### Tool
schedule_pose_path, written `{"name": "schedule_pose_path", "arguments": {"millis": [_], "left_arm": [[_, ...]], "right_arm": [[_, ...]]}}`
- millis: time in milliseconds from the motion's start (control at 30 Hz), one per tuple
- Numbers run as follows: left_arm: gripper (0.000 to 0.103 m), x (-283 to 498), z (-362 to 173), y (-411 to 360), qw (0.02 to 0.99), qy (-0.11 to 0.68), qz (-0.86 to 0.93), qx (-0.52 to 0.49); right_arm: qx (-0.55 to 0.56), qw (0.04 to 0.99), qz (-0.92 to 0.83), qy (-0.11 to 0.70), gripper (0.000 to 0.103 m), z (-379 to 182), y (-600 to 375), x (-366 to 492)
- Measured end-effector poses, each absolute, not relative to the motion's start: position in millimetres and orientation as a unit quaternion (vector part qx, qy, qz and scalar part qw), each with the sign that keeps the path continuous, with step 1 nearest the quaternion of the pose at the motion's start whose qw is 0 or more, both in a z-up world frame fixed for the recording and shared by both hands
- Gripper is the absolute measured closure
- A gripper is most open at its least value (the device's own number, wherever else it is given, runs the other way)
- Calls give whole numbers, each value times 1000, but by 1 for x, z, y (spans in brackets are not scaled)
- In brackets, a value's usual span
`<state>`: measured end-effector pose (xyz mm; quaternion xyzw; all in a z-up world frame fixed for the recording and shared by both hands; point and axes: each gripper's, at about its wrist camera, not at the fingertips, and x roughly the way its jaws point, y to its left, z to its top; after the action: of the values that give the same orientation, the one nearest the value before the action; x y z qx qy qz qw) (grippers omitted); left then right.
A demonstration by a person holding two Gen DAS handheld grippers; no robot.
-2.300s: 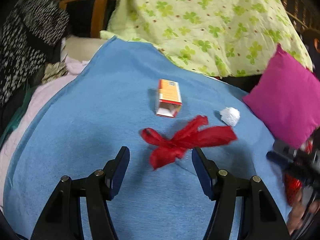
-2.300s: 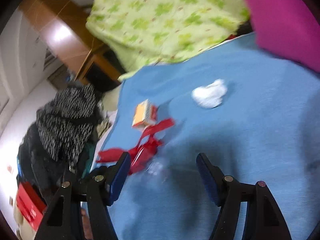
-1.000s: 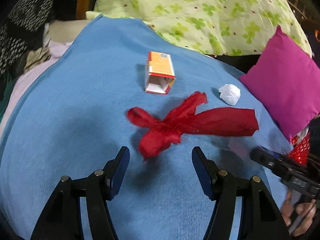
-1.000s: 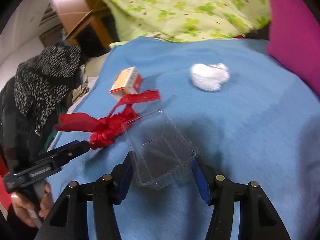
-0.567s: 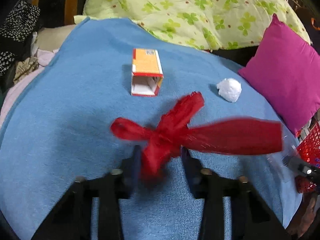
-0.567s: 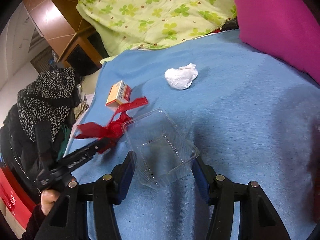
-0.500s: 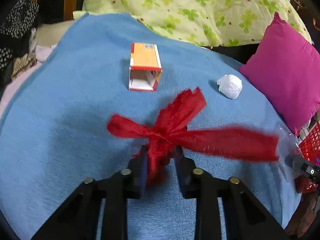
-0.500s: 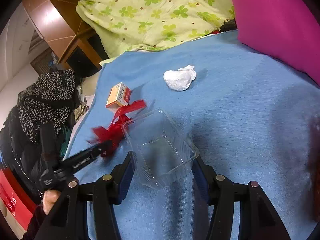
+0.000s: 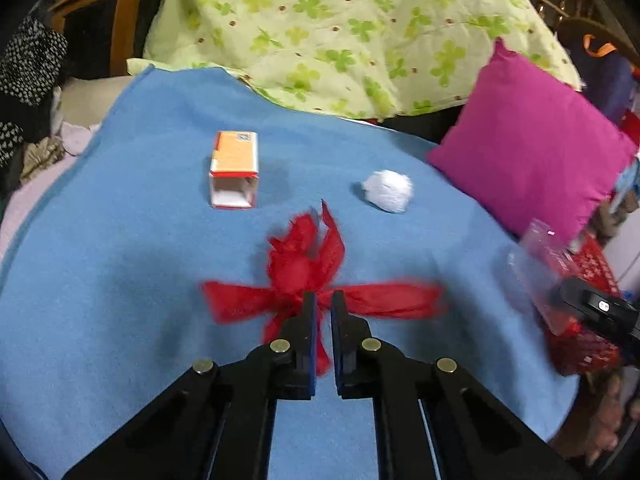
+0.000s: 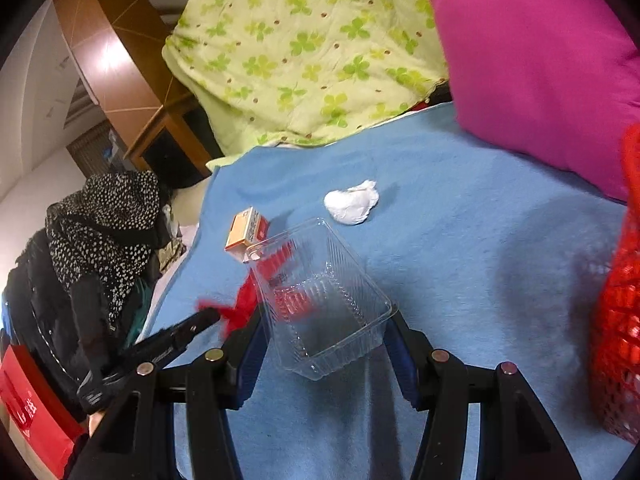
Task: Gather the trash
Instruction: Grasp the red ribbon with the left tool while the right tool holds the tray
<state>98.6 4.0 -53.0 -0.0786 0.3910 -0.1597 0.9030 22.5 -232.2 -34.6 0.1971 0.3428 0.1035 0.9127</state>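
Here the red ribbon bow (image 9: 304, 280) is partly hidden: its knot sits behind the tips of the left gripper (image 9: 324, 300), which has just closed and is clenched on the bow, a red strand showing in the narrow slit between the jaws. The bow's tails are blurred; they spread roughly left and right across the left wrist view, with a shorter loop pointing away toward the far side of the blue blanket (image 9: 120, 260). In the right wrist view the bow (image 10: 244, 300) is mostly seen through the clear plastic tray (image 10: 324, 300), so its outline there is hard to make out.

The right gripper (image 10: 324, 336) grasps that tray by its two side walls, the open side up and a corner pointing away from the camera; the tray's near edge is cut off by the fingers. In the left wrist view the tray (image 9: 536, 264) is only a blurred clear shape at the right edge, over a red mesh basket (image 9: 588, 344) that is itself cut off.

An orange and white carton (image 9: 234, 170) lies on the blanket with its long axis running away from the left camera, open end facing it. A crumpled white paper ball (image 9: 388, 190) lies to its right, near a magenta cushion (image 9: 528, 140).
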Motion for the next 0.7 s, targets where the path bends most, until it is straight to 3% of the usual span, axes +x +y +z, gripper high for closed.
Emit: {"name": "schedule_pose_path", "arguments": {"millis": [167, 233, 300, 333, 467, 633, 667, 700], "left_arm": [[95, 91, -60, 8, 892, 414, -164, -83], [88, 96, -59, 18, 897, 404, -152, -92], [36, 105, -61, 25, 902, 398, -129, -104], [29, 110, -63, 29, 904, 396, -117, -111], [28, 133, -79, 31, 898, 405, -108, -135], [28, 140, -96, 5, 892, 428, -113, -92], [35, 140, -100, 0, 890, 434, -114, -85], [52, 140, -103, -3, 888, 438, -115, -79]], "right_arm": [[192, 905, 93, 368, 44, -43, -235, 19], [187, 903, 91, 377, 44, -48, -235, 22], [184, 900, 91, 384, 44, -52, -235, 25], [181, 899, 91, 387, 44, -54, -235, 26], [177, 897, 90, 395, 44, -59, -233, 31], [165, 897, 94, 399, 44, -62, -224, 35], [161, 897, 94, 400, 44, -62, -222, 36], [158, 898, 94, 399, 44, -62, -220, 36]]}}
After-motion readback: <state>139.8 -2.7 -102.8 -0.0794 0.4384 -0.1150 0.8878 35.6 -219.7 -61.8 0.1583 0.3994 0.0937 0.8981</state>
